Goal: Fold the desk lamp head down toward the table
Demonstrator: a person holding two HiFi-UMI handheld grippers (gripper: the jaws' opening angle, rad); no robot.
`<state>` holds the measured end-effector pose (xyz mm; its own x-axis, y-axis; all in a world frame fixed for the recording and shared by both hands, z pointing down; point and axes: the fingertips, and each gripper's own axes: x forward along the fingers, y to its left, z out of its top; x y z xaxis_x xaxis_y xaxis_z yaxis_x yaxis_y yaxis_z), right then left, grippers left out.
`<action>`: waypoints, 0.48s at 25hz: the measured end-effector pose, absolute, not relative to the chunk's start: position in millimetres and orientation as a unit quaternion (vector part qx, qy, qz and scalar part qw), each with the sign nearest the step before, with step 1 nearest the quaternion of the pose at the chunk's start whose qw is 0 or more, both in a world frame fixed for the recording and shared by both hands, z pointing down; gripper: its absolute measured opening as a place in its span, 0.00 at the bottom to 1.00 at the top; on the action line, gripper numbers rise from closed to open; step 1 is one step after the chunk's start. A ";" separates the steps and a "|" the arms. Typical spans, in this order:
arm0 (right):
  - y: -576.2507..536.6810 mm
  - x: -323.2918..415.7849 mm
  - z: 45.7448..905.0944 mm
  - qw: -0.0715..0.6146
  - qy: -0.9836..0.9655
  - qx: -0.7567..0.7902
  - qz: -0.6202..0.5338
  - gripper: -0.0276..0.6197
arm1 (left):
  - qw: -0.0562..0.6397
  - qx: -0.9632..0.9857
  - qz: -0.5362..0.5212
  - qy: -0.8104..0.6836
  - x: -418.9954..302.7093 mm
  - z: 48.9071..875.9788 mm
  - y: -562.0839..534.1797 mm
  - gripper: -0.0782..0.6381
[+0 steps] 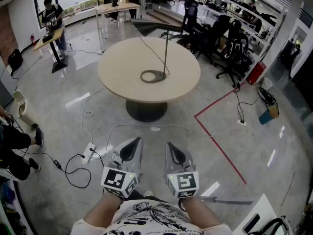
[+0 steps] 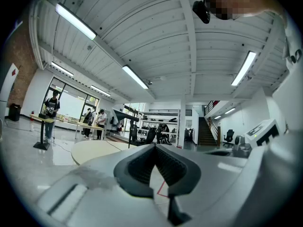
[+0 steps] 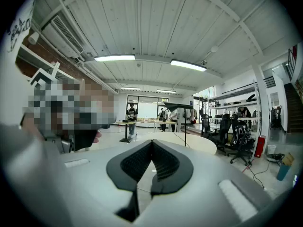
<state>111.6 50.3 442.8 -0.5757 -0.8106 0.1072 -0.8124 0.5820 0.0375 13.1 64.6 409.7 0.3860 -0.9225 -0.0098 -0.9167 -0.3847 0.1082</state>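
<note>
The left claw (image 1: 132, 143) and right claw (image 1: 172, 146) are closed and empty. The lamp head (image 1: 154, 27), judged light on a thin stem (image 1: 165, 53), is best pinched by its flat edge.

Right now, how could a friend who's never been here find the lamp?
Look for the big round beige table in the middle of the grey floor. The desk lamp is the only thing standing on it: a dark ring base, a skinny pole, and a flat black head.

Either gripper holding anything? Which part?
Nothing held: left gripper and right gripper both have jaws shut and empty, well short of the desk lamp on the round table.
</note>
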 end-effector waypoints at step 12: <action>51.1 113.5 447.1 0.061 -0.889 0.454 0.013 0.06 | 0.048 0.834 -0.027 -0.549 19.1 417.5 64.7 0.10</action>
